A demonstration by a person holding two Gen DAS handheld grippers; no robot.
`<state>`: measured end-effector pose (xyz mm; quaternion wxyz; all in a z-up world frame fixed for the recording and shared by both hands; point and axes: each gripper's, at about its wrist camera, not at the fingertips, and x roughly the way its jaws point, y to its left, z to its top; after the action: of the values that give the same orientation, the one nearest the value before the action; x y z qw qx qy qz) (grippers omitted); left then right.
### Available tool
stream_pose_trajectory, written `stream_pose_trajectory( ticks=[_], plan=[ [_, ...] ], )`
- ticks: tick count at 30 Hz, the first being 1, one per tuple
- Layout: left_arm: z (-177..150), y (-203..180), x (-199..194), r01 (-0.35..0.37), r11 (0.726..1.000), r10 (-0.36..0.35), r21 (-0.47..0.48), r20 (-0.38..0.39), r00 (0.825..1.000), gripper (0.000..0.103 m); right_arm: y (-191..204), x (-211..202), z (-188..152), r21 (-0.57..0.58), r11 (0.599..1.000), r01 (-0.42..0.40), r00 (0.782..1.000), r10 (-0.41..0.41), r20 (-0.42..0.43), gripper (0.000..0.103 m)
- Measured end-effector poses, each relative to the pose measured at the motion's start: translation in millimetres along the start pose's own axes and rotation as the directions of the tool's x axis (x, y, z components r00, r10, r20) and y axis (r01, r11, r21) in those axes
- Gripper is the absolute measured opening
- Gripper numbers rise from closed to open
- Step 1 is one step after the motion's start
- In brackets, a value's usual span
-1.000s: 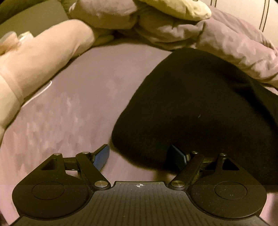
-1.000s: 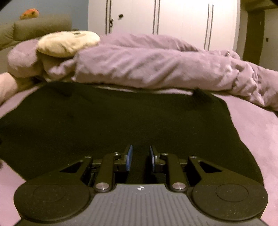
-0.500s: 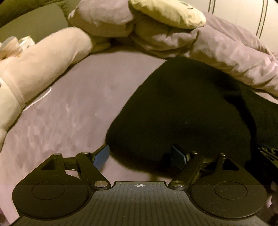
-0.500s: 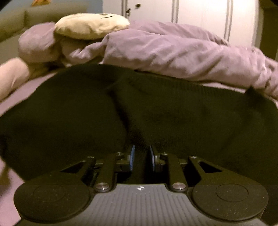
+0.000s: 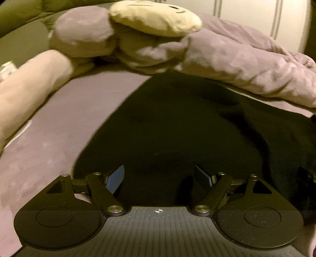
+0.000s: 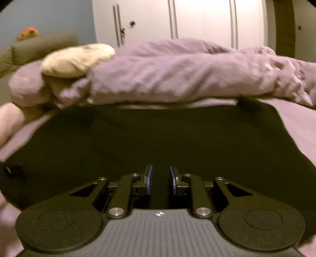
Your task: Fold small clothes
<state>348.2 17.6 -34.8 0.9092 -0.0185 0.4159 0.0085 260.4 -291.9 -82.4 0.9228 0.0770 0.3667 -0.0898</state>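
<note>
A black knitted garment [image 5: 187, 126] lies spread on the purple bed sheet [image 5: 49, 138]; it also shows in the right wrist view [image 6: 158, 134]. My left gripper [image 5: 159, 178] is open, its blue pads wide apart over the garment's near left edge, holding nothing. My right gripper [image 6: 160, 179] is shut on the garment's near edge, with black cloth between its narrow blue pads. The right gripper's tip shows at the right edge of the left wrist view [image 5: 308, 178].
A bunched purple duvet [image 6: 187, 75] lies along the far side of the garment. A cream smiley cushion [image 5: 154, 18] sits on it, and a pale pink plush [image 5: 25, 94] lies at the left. White wardrobe doors [image 6: 197, 19] stand behind the bed.
The left gripper has moved right and forward over the garment's edge. The right gripper lifted the cloth half a second ago; the garment now lies lower and flatter again.
</note>
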Motion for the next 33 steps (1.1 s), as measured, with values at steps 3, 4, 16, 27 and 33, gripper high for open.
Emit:
stream_pose_trajectory(
  ticks=[3,4,16,27,33],
  plan=[
    [3.5,5.0,18.8,-0.018,1.000,0.018,-0.013,-0.024,1.000,0.084,-46.7,-7.2,-12.5,0.123,0.992,-0.016,1.000,0.014,0.010,0.010],
    [4.3,8.0,24.5,-0.026,1.000,0.026,-0.009,-0.035,0.999,0.085,-65.6,-13.6,-16.1,0.184,0.982,-0.041,0.999,0.037,0.023,0.007],
    [-20.4,67.3,1.4,-0.053,0.984,0.042,-0.170,-0.069,0.997,0.084,-200.9,-110.3,-86.1,0.702,0.713,-0.010,0.995,-0.060,0.075,0.042],
    [-28.9,70.4,-2.7,0.021,0.957,-0.057,-0.290,-0.118,0.991,0.084,-209.3,-64.0,-85.6,0.842,0.518,-0.148,0.989,0.094,0.116,0.050],
    [-32.4,68.7,10.4,0.035,0.943,-0.090,-0.332,-0.152,0.984,0.084,-215.0,-49.0,-72.3,0.878,0.421,-0.226,0.968,0.197,0.155,0.024]
  ],
)
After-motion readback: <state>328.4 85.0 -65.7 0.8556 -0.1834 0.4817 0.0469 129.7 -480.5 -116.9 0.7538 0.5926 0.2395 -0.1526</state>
